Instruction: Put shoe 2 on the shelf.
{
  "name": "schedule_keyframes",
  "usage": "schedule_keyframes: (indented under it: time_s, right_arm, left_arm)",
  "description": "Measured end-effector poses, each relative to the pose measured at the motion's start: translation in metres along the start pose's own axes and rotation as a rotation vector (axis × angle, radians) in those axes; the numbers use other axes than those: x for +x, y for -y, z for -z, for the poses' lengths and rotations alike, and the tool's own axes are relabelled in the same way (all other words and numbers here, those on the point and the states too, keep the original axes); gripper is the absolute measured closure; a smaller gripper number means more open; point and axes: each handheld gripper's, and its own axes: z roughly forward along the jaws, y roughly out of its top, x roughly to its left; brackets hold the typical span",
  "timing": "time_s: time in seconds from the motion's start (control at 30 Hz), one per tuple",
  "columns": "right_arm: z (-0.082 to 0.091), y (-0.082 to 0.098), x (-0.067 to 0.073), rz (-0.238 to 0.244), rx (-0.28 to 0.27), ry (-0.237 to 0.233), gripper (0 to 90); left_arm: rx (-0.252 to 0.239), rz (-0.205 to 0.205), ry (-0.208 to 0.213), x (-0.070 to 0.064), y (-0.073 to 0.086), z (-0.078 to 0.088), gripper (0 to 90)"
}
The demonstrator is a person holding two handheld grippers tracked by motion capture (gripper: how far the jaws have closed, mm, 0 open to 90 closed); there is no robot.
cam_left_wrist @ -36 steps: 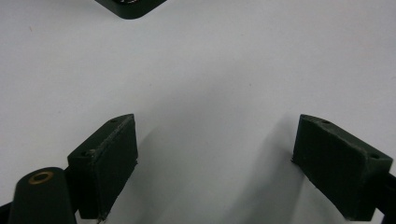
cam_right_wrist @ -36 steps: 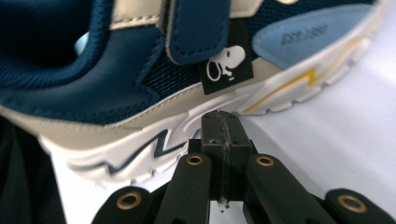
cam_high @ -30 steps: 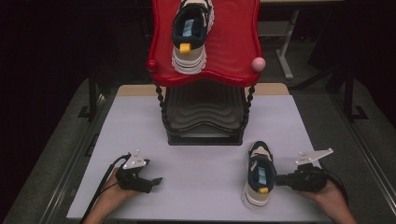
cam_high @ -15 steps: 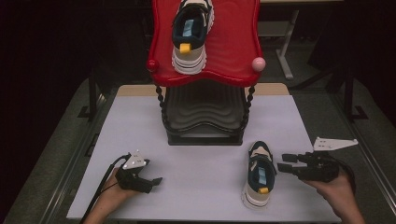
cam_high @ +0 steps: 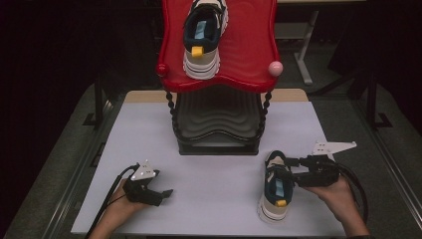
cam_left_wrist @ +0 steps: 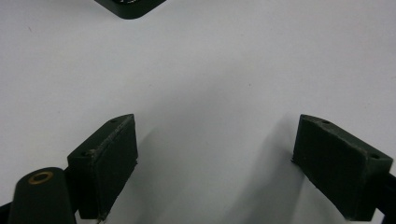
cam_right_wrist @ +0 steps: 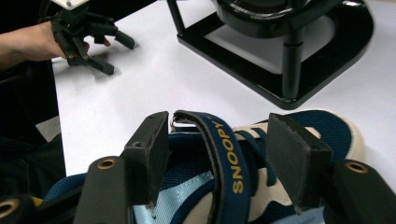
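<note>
As my right gripper (cam_right_wrist: 219, 158) opens, jaws clear of the shoe (cam_right_wrist: 261, 186), its strap (cam_right_wrist: 224, 149) between them reads "SNOOPY"; left gripper (cam_left_wrist: 215, 163) wide, empty.

Open table (cam_high: 219, 199) between both hands – the black rack (cam_high: 217, 124) blocks the far middle, shoe (cam_high: 276, 186) near right

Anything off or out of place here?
The pair is split: one shoe sits on the red top shelf of the rack, its mate is down on the table. The mate's strap stands up loose between the open jaws of the right hand-held gripper. No damage shows.
</note>
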Motion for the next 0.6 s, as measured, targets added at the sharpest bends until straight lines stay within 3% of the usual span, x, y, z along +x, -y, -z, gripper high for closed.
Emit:
schedule_keyframes:
  time_s: [0.13,0.2,0.27,0.6]
  right_arm:
    - [-0.0071,0.0029,0.0001,0.015,0.036,0.007,44.7]
    - [-0.0074,0.0043,-0.0015,0.006,0.031,-0.01,48.3]
    - [-0.0068,0.0054,-0.0027,0.012,0.04,0.012,52.6]
    - [-0.0083,0.0055,-0.0021,0.006,0.033,0.011,64.4]
  left_arm:
    - [-0.001,0.0,0.002,0.0002,0.0,-0.0001,13.0]
    - [-0.001,0.0,0.002,0.0002,0.0,-0.0002,13.0]
    - [-0.002,0.0,0.002,0.0003,0.0,-0.0002,13.0]
    - [-0.002,0.0,0.002,0.0003,0.0,-0.0003,13.0]
